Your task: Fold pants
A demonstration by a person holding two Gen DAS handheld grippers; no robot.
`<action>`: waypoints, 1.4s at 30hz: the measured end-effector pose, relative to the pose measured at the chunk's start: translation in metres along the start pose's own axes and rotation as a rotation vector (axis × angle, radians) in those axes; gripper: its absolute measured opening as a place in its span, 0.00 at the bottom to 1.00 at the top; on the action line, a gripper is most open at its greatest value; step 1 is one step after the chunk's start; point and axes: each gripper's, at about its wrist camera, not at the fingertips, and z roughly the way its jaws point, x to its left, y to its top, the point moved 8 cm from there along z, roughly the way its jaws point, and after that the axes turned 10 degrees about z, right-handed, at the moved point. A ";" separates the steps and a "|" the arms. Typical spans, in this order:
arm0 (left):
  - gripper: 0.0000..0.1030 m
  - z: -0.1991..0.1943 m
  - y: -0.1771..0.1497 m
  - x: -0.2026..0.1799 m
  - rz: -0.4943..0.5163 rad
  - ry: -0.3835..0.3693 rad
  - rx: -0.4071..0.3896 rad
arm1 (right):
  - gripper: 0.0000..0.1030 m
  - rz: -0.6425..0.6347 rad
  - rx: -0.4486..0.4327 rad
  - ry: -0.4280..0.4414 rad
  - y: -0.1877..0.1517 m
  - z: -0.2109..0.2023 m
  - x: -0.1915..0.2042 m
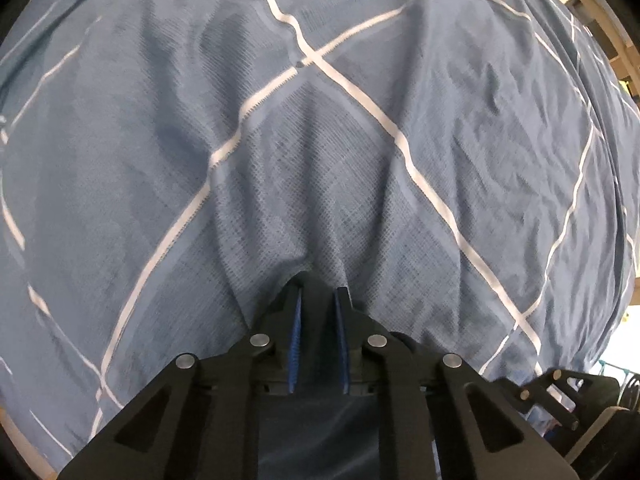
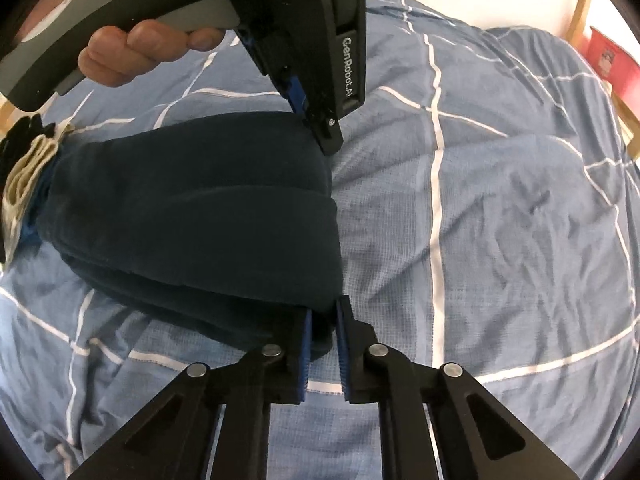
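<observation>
On the bed [image 2: 500, 200], over a blue quilt with white grid lines, the pants [image 2: 192, 216] lie as a thick, dark navy folded bundle. Long axis runs from the left edge of the right wrist view toward centre; the rounded folded end points right, ending just past the middle. Right tool [image 2: 322, 312]: blue-padded fingers closed on the bundle's lower right corner, cloth filling the gap between them. Left tool [image 2: 316, 128], seen from the right wrist view: held in a hand [image 2: 132, 52], its tip at the bundle's upper right corner, clamped on dark cloth; in its own view the same dark cloth sits between the pads [image 1: 295, 344]. Open quilt extends right of the fold to the bed's far edge, where a wooden frame [image 2: 584, 4] and a red box [image 2: 612, 56] stand. Cream and black cloth [image 2: 24, 176] touches the bundle's left end. Lettering on the left tool: "GenRobot.AI".
</observation>
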 end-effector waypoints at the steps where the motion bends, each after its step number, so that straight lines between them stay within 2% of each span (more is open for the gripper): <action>1: 0.15 -0.003 0.000 0.000 -0.002 0.002 -0.010 | 0.10 0.014 0.008 0.000 -0.002 -0.003 -0.001; 7: 0.12 -0.007 -0.001 0.001 -0.004 0.029 -0.035 | 0.07 0.121 0.057 -0.024 -0.016 -0.016 -0.003; 13: 0.10 -0.004 -0.005 0.009 -0.042 0.060 -0.048 | 0.01 0.149 0.105 -0.067 -0.026 -0.009 -0.007; 19: 0.12 0.000 -0.008 0.015 -0.087 0.052 -0.071 | 0.01 0.131 0.121 -0.069 -0.030 -0.002 -0.007; 21: 0.20 0.001 -0.009 0.020 -0.097 0.058 -0.086 | 0.01 0.136 0.134 -0.065 -0.031 0.000 -0.007; 23: 0.34 -0.007 -0.011 0.024 -0.091 0.098 -0.112 | 0.02 0.132 0.145 -0.066 -0.032 0.001 -0.005; 26: 0.44 -0.030 -0.011 0.031 -0.095 0.163 -0.177 | 0.02 0.128 0.157 -0.072 -0.033 0.002 -0.005; 27: 0.45 -0.037 -0.013 0.033 -0.104 0.179 -0.195 | 0.05 0.138 0.165 -0.080 -0.034 0.002 -0.008; 30: 0.47 -0.064 -0.029 0.042 -0.165 0.225 -0.255 | 0.28 0.200 0.194 -0.101 -0.037 0.001 -0.025; 33: 0.53 -0.096 -0.068 0.050 -0.270 0.262 -0.313 | 0.29 0.239 0.183 -0.103 -0.035 -0.012 -0.040; 36: 0.56 -0.121 -0.114 0.059 -0.392 0.295 -0.340 | 0.47 0.259 0.124 -0.108 -0.021 -0.033 -0.055; 39: 0.58 -0.138 -0.167 0.063 -0.508 0.296 -0.348 | 0.54 0.253 0.048 -0.079 0.001 -0.053 -0.062; 40: 0.59 -0.139 -0.177 0.062 -0.532 0.303 -0.346 | 0.59 0.247 0.029 -0.075 0.008 -0.058 -0.064; 42: 0.64 -0.143 -0.206 0.055 -0.570 0.333 -0.337 | 0.62 0.239 -0.016 -0.067 0.023 -0.066 -0.069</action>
